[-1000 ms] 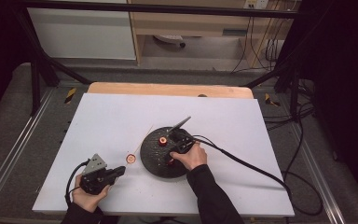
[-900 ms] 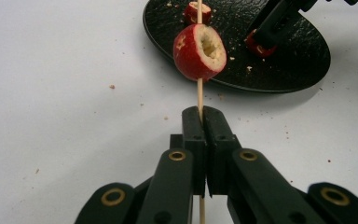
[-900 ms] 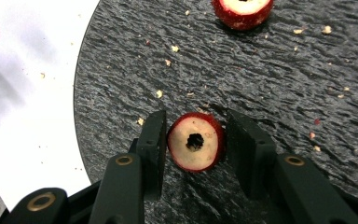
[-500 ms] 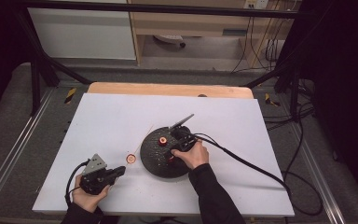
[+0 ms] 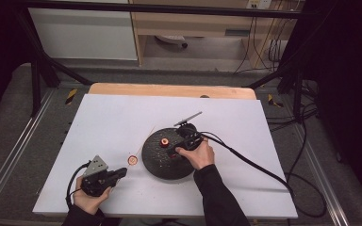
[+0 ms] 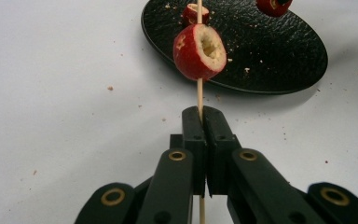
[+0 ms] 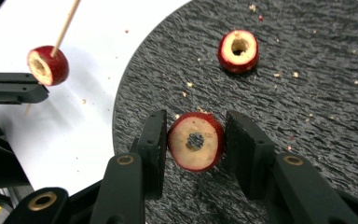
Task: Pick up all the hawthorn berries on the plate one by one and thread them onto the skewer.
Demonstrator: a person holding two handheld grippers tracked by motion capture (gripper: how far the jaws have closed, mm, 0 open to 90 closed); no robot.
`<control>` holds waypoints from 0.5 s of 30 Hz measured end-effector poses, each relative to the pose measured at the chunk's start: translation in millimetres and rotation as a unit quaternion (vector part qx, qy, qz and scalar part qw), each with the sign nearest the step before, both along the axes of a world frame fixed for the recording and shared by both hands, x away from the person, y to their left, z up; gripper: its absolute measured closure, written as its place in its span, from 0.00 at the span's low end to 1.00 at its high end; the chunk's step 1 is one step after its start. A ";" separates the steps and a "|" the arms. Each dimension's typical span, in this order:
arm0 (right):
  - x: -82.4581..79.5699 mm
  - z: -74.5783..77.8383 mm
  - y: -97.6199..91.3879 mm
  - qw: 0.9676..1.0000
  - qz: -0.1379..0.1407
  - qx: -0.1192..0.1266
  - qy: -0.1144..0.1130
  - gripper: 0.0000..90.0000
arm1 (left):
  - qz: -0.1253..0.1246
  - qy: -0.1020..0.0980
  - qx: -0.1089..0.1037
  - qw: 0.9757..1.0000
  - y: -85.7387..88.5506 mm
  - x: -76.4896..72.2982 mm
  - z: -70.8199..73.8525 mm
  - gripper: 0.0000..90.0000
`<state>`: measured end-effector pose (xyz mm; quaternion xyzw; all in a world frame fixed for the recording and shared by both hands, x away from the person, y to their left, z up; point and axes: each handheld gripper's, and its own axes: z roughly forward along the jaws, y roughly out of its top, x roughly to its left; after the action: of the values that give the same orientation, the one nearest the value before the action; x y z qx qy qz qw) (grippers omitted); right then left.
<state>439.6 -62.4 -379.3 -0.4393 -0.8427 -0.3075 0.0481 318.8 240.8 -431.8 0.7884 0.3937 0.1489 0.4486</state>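
Note:
My left gripper point(image 6: 200, 112) is shut on a thin wooden skewer point(image 6: 199, 93) near the table's front left point(image 5: 122, 172). A cored red fruit point(image 6: 199, 51) is threaded on the skewer just past the jaws point(image 5: 132, 160). My right gripper point(image 7: 196, 119) is shut on a second cored red fruit point(image 7: 196, 142), held over the round black plate point(image 7: 307, 116) at mid-table point(image 5: 173, 153). A third cored fruit point(image 7: 237, 50) lies on the plate point(image 5: 164, 141). In the right gripper view, the skewered fruit point(image 7: 48, 65) hangs off the plate's left edge.
The black plate point(image 5: 160, 167) sits on a white board point(image 5: 245, 141) covering the table; crumbs are scattered on both. A thick cable point(image 5: 254, 165) trails right from the right gripper. A wooden strip point(image 5: 169, 89) borders the far edge.
The right hand has risen slightly over the plate with its fruit. The left hand and skewer have stayed put.

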 end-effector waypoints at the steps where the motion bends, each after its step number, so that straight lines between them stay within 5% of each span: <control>1: -0.7 0.9 -0.1 1.000 -0.001 0.002 -0.003 0.67 | 0.000 0.000 0.000 1.000 0.1 -0.1 0.1 0.98; 15: -7.1 11.3 -7.6 0.997 -0.017 0.060 -0.048 0.67 | 0.000 -0.005 -0.005 1.000 -0.6 -1.7 1.2 0.98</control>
<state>432.5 -70.0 -368.0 -0.4344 -0.8164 -0.3793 0.0287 317.1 240.2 -430.6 0.7854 0.3922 0.1509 0.4545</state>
